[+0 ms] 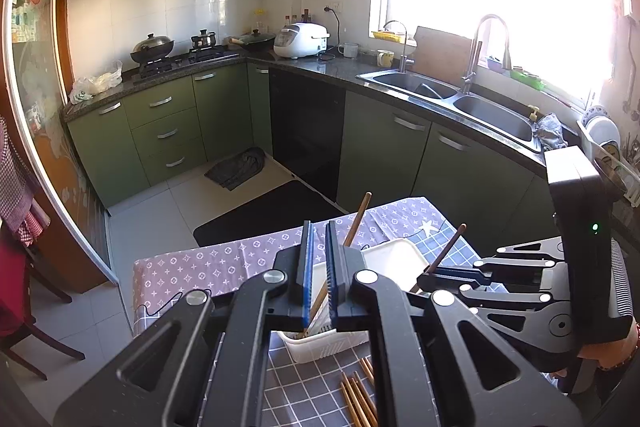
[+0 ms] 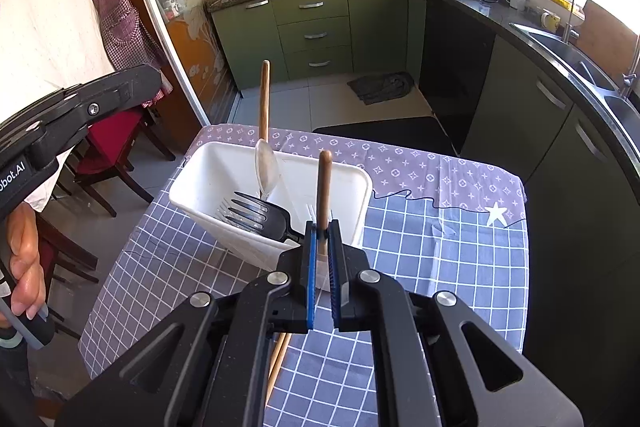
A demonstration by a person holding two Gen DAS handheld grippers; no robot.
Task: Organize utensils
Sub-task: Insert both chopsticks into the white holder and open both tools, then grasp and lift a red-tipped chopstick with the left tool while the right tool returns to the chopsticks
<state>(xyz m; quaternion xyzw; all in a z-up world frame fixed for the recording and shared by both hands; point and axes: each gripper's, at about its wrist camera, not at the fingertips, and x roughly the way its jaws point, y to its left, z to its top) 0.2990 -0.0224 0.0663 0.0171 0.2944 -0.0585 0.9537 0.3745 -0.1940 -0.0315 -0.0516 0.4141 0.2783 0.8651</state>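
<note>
The left gripper (image 1: 318, 259) is clenched on a wooden-handled spoon (image 2: 264, 131), held upright with its bowl inside the white caddy (image 2: 200, 183) near the bench's (image 2: 440, 251) far left corner. To its right, the right gripper (image 2: 323, 259) is clenched on a wooden-handled utensil (image 2: 325, 187) above the caddy's near rim, beside a black fork (image 2: 260, 215) already inside. Lowering each handle straight down before letting go should keep them from tipping; loose chopsticks (image 1: 358, 397) wait at the bench's near edge.
</note>
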